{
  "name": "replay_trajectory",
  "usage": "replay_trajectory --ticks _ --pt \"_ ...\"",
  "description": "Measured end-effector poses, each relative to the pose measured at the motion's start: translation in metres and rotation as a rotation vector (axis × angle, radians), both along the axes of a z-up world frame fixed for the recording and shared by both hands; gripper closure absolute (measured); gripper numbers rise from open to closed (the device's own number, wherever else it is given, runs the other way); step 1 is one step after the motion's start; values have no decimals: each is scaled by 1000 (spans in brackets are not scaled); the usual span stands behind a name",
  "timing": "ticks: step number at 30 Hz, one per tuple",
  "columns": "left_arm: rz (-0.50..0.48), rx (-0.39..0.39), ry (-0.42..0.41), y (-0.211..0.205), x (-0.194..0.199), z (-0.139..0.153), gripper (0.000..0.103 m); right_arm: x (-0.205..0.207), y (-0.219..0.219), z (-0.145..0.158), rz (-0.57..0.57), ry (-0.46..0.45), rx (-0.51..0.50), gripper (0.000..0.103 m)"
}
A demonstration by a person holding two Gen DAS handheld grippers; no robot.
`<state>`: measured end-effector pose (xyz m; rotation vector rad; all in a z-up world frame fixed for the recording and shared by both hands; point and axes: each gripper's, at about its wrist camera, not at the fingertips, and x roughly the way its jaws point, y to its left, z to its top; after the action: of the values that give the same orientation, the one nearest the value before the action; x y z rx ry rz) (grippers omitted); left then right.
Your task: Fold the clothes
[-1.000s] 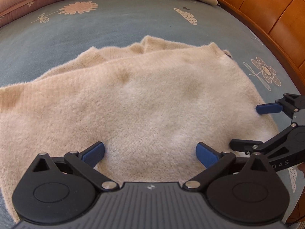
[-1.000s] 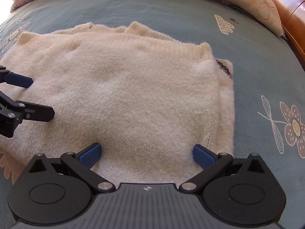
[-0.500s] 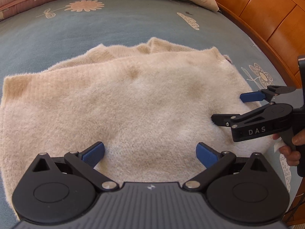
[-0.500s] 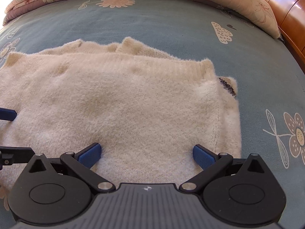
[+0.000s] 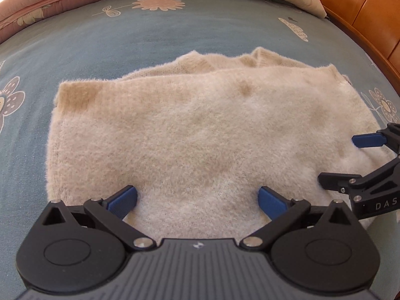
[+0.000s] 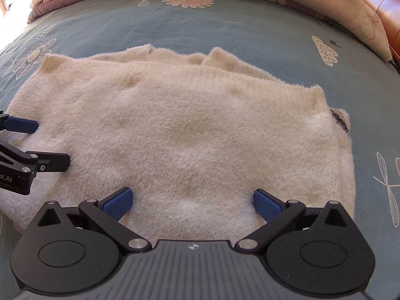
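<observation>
Bed sheet [image 5: 175,40], blue, flower print: carries all items.

Left gripper [image 5: 197,200]: jaws spread wide, holding nothing; blue pads over the near edge of the sweater, toward its left end.

Sweater [image 6: 190,135], cream, fuzzy knit: lies folded on the middle of the sheet, directly ahead of both grippers. Long axis runs left to right, across the line of the fingers. Ribbed hem on the far side; a lower layer shows beyond it, and a dark patch shows at the right end.

Right gripper [image 6: 192,201]: jaws likewise wide apart, empty; over the near edge, nearer the right end.

Judgement: each tool is set to take its own end of the near edge.

Change: half a second ago the right gripper reached further across the knit in the left view; it now sits back near the right margin.
</observation>
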<state>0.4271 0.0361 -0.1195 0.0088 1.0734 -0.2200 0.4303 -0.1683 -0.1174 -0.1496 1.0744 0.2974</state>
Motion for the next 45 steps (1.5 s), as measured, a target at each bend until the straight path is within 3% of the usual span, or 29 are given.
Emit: replay_trajectory --ticks 5,11,16,21,25,33,37,45 --pt "9 -1 -10 3 -11 14 1 1 -2 3 -9 16 6 0" --pt "42 -39 24 16 -13 11 1 2 2 1 -18 17 -12 0" --pt "95 -13 -60 25 -25 33 2 1 2 7 -24 16 -7 0" --pt "162 -27 -17 42 -23 16 2 0 7 13 -16 -1 -7 0" --pt "146 -24 -23 40 -19 21 2 -1 17 25 22 -32 13 0" --pt "230 -16 -48 70 -24 44 2 -7 36 40 77 -57 32 0" --pt "235 4 -13 86 -13 41 2 -12 42 45 90 -70 60 0" --pt "233 -78 60 109 9 25 6 -27 62 56 180 -67 109 0"
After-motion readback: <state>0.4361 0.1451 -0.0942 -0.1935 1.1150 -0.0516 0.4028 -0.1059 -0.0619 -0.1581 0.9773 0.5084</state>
